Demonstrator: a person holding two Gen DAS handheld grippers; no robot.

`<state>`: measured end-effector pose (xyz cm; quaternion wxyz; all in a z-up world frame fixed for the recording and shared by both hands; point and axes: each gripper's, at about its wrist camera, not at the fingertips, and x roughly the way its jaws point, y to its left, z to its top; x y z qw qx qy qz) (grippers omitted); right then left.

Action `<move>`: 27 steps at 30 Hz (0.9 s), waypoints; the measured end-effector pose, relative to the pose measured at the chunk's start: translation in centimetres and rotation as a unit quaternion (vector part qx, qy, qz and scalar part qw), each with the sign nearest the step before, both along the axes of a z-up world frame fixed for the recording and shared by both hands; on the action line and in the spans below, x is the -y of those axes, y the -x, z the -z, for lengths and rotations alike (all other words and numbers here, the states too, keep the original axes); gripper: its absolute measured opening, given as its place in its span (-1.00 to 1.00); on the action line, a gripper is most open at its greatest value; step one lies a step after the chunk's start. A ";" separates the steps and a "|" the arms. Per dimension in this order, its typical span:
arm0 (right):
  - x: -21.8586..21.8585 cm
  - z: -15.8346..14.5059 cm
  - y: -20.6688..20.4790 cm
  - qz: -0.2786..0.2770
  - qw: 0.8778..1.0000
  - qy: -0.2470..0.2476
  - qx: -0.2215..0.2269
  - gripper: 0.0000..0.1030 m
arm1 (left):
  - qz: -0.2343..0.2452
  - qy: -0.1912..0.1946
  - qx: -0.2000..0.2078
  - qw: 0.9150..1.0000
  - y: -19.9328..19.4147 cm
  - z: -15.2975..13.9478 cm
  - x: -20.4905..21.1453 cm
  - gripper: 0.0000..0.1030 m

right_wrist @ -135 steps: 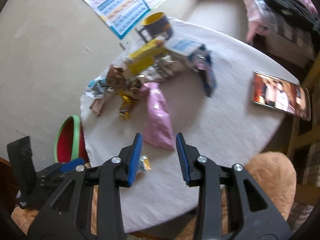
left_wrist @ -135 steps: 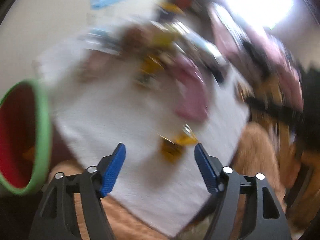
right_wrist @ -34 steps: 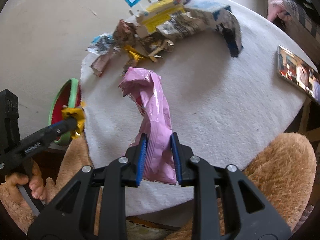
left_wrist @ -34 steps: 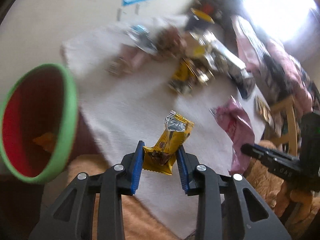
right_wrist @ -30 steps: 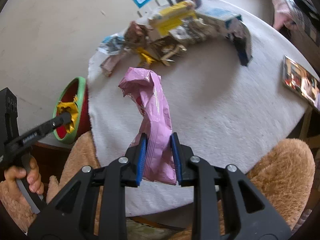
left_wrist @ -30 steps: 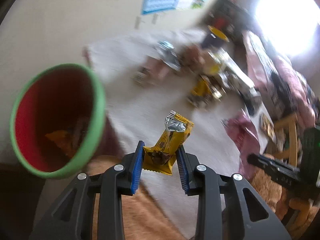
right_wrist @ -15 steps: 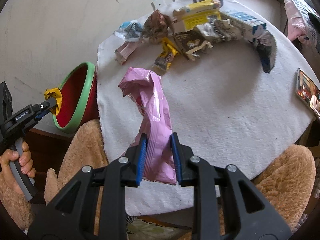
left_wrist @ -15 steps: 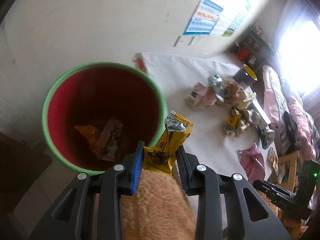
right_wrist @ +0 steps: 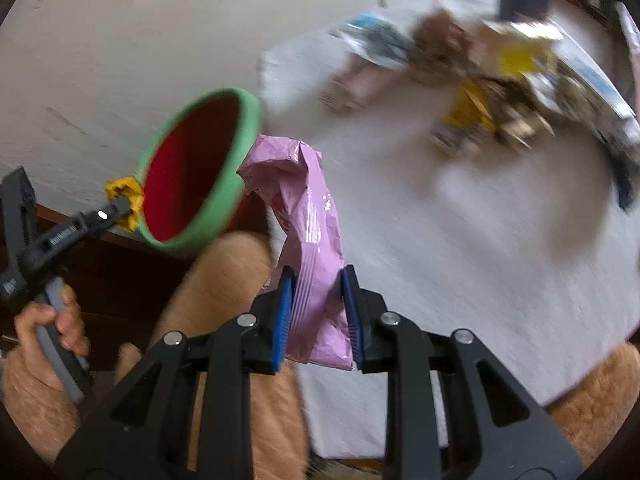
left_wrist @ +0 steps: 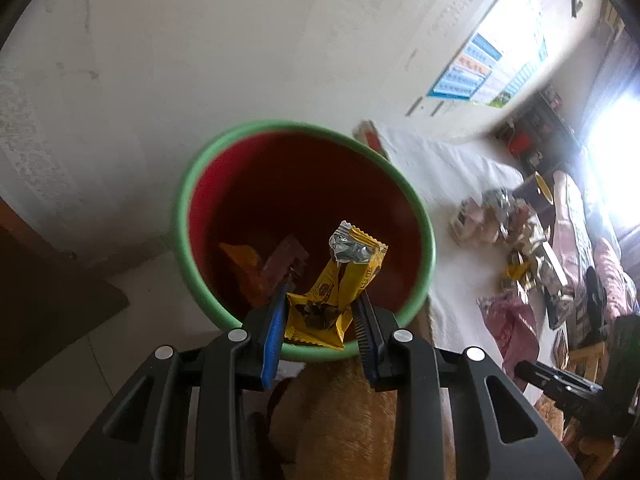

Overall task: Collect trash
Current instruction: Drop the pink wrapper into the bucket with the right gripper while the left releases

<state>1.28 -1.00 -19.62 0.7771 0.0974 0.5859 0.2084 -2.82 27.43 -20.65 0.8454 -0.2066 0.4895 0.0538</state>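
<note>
Blurred trash pile — wrappers indistinct, bin base hidden.

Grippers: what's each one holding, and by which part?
Left gripper: yellow wrapper, by its bottom end. Right gripper: pink bag, near its lower end.

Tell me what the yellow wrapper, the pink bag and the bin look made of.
Yellow wrapper: glossy printed film, likely foil-lined, since its crimped torn top shows silver. Pink bag: thin shiny plastic film, creased and crumpled, glinting. Bin: looks like smooth moulded plastic, red inside with a green rim.
</note>
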 end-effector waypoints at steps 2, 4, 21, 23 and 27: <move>-1.8 -0.6 -0.8 -0.014 1.000 -0.011 0.007 -0.52 | -0.007 0.000 0.003 1.000 -0.2 -0.2 -0.7 -0.42; -3.6 -1.1 -1.6 -0.029 0.999 -0.021 0.012 -0.52 | -0.017 0.006 0.005 1.000 -0.3 -0.2 -1.4 -0.42; -12.0 -3.6 -6.7 -0.050 0.996 -0.053 0.043 -0.09 | -0.031 0.020 -0.003 0.999 -2.9 0.2 -2.6 0.22; -11.8 -4.0 -6.6 -0.050 0.996 -0.059 0.049 -0.09 | -0.038 0.022 0.005 0.999 -2.7 0.0 -2.5 0.22; -10.0 -4.2 -6.1 -0.038 0.996 -0.065 0.051 -0.09 | -0.037 0.021 -0.002 0.999 -2.6 0.1 -1.9 0.22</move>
